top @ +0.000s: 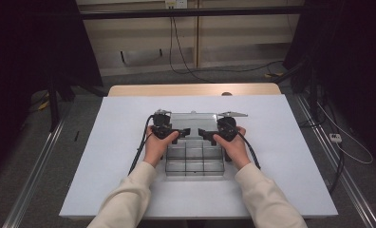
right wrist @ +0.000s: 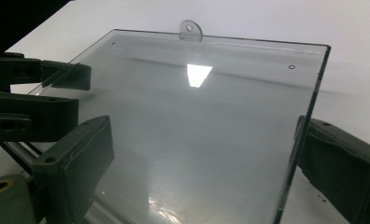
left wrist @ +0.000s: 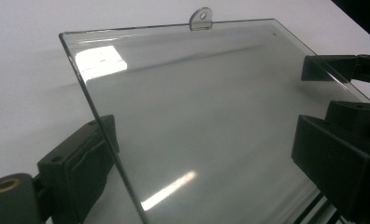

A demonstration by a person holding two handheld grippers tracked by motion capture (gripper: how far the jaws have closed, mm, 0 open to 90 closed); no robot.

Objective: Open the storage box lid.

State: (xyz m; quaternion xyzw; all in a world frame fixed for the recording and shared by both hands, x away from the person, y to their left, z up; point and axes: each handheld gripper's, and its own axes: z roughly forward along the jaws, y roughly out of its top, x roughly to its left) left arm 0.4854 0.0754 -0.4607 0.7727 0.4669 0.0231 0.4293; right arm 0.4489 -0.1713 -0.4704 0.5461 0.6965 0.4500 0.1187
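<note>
The clear box (top: 194, 161) sits on the white table (top: 290, 156), its lid (left wrist: 197, 121) swung back toward the far side. Both the left gripper (top: 182, 131) and the right gripper (top: 201, 133) stand wide, straddling the lid without pinching it. With nothing clamping it, the lid could drop shut (or knock a jaw).

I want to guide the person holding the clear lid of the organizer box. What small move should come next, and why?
Probably close both claws on the lid. The left claw and the right claw each straddle a side edge with jaws wide open, so the lid seems ungripped; it stands tilted behind the compartment box.
</note>
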